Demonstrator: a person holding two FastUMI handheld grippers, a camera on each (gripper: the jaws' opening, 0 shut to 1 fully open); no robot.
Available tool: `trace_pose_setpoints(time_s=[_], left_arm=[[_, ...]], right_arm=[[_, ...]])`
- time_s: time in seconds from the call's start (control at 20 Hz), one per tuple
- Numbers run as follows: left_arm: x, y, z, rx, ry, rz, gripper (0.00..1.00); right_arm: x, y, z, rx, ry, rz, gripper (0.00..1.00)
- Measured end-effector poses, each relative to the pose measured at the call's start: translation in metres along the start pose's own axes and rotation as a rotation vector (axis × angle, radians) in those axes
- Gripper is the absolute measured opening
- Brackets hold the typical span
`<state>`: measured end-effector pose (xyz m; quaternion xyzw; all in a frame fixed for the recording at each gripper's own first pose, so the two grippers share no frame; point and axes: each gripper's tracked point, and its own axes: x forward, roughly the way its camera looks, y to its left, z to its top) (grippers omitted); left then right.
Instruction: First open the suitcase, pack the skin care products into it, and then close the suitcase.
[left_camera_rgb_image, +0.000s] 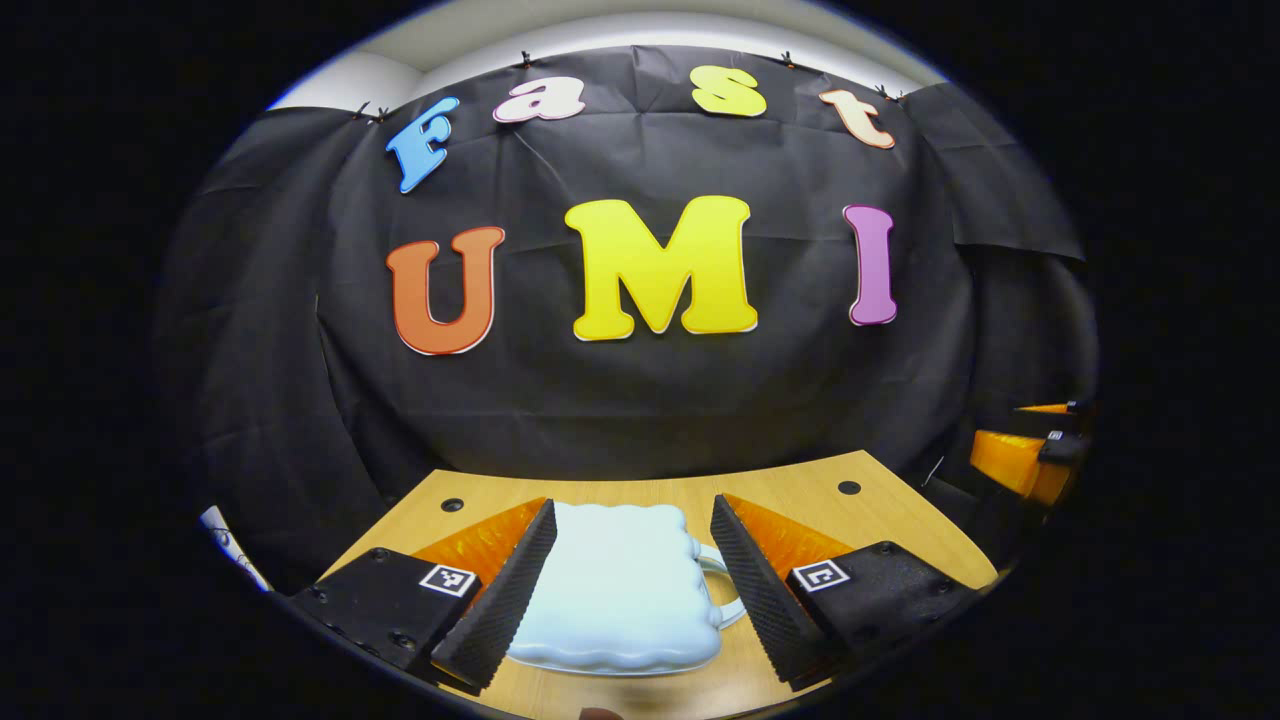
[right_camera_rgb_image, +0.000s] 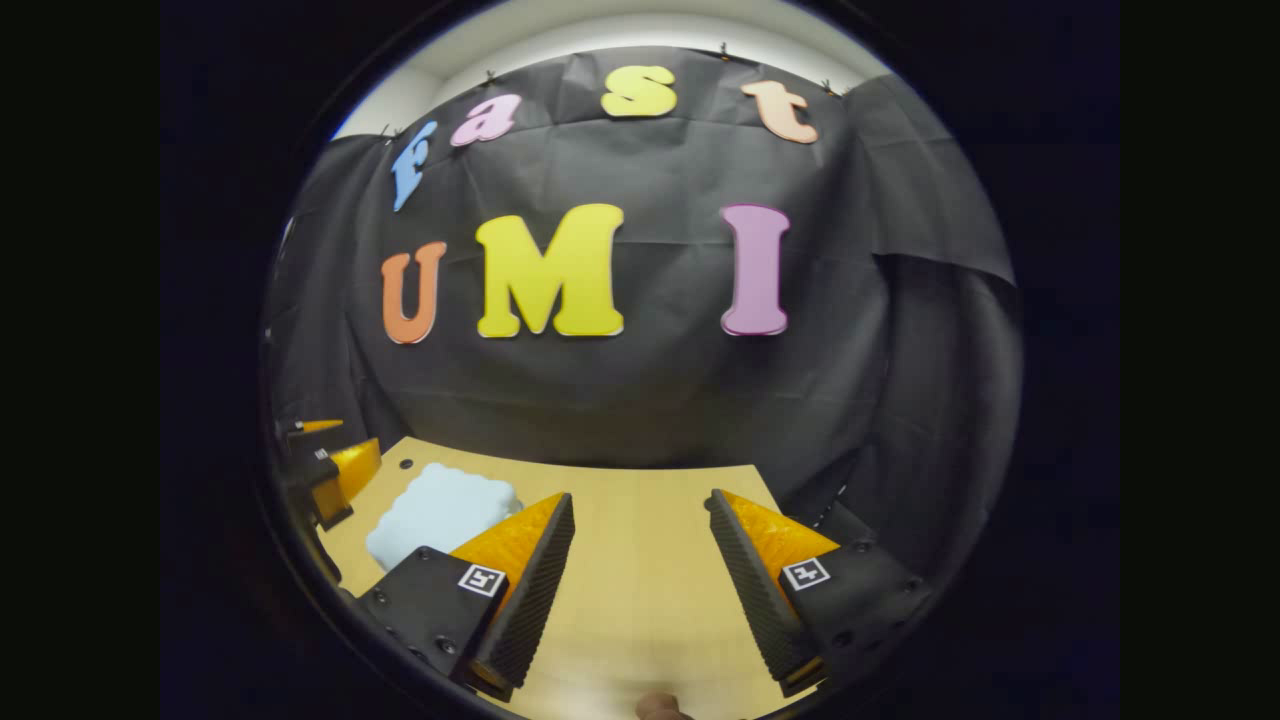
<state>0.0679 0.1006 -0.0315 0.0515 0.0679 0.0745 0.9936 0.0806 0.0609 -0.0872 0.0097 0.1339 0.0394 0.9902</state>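
Note:
A small pale blue suitcase (left_camera_rgb_image: 615, 590) with a scalloped edge lies flat and closed on the wooden table (left_camera_rgb_image: 800, 500), its handle (left_camera_rgb_image: 725, 590) to the right. My left gripper (left_camera_rgb_image: 632, 535) is open above it, its fingers either side of the case without touching. In the right gripper view the same suitcase (right_camera_rgb_image: 440, 510) lies to the left, and my right gripper (right_camera_rgb_image: 640, 530) stands open over bare table (right_camera_rgb_image: 640, 570). The right gripper (left_camera_rgb_image: 1030, 455) appears at the far right of the left gripper view; the left gripper (right_camera_rgb_image: 335, 465) appears at the left edge of the right gripper view.
The black cloth wall (left_camera_rgb_image: 640, 400) closes off the back of the table. Two dark holes (left_camera_rgb_image: 452, 505) (left_camera_rgb_image: 849, 488) sit near the table's far corners. A white patterned object (left_camera_rgb_image: 232, 545) peeks in at the lower left.

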Motion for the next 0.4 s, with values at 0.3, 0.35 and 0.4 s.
trace_pose_setpoints(time_s=[0.3,0.35,0.4], left_arm=[[-0.017,0.057,0.014,-0.016,-0.031,0.046,0.99],[-0.018,0.063,0.012,-0.019,-0.027,0.047,0.99],[-0.019,0.067,0.010,-0.025,-0.025,0.044,0.99]], right_arm=[[-0.009,0.078,0.012,-0.024,-0.020,0.080,0.81],[-0.011,0.088,0.013,-0.030,-0.024,0.089,0.81],[-0.014,0.097,0.014,-0.039,-0.030,0.097,0.81]])
